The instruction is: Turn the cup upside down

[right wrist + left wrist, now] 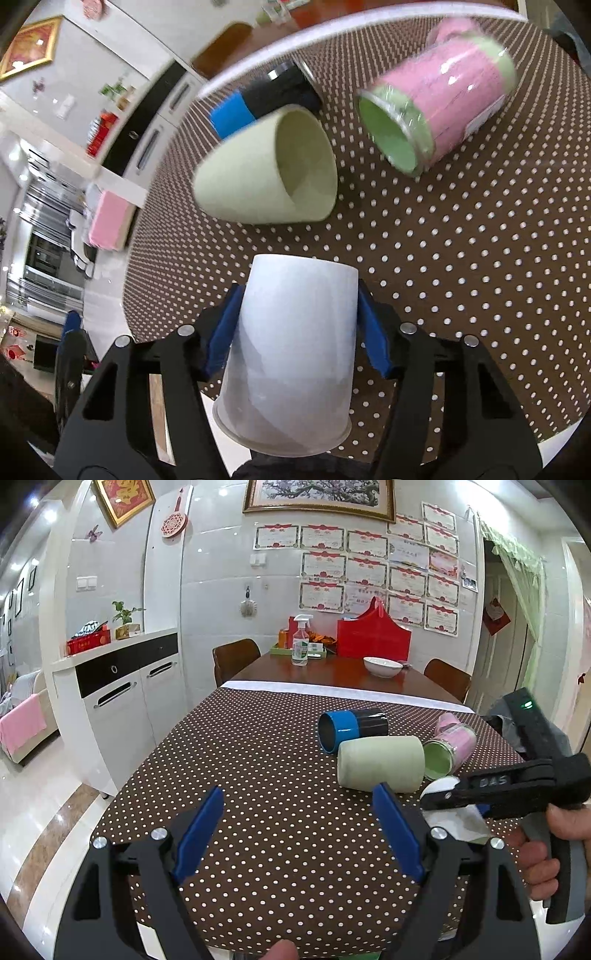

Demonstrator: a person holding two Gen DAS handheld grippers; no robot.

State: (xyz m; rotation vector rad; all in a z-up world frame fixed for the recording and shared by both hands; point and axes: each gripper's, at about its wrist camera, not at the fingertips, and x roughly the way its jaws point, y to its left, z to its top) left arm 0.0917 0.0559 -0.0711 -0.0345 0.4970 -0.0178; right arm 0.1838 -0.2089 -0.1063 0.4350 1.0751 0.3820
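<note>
My right gripper (295, 314) is shut on a white cup (291, 343), its blue pads pressing both sides. The cup's closed base points away from the camera and its open rim faces the camera. In the left wrist view the right gripper (439, 797) holds the white cup (458, 819) low over the dotted tablecloth (258, 775) at the right. My left gripper (299, 823) is open and empty above the cloth. A pale green cup (258, 177) lies on its side ahead; it also shows in the left wrist view (380, 764).
A blue-and-black cup (351, 727) and a pink-and-green cup (450, 749) lie on their sides behind the green one. Further back stand a white bowl (382, 666), a spray bottle (301, 640) and a red box (373, 637). Chairs and a white cabinet (125, 694) flank the table.
</note>
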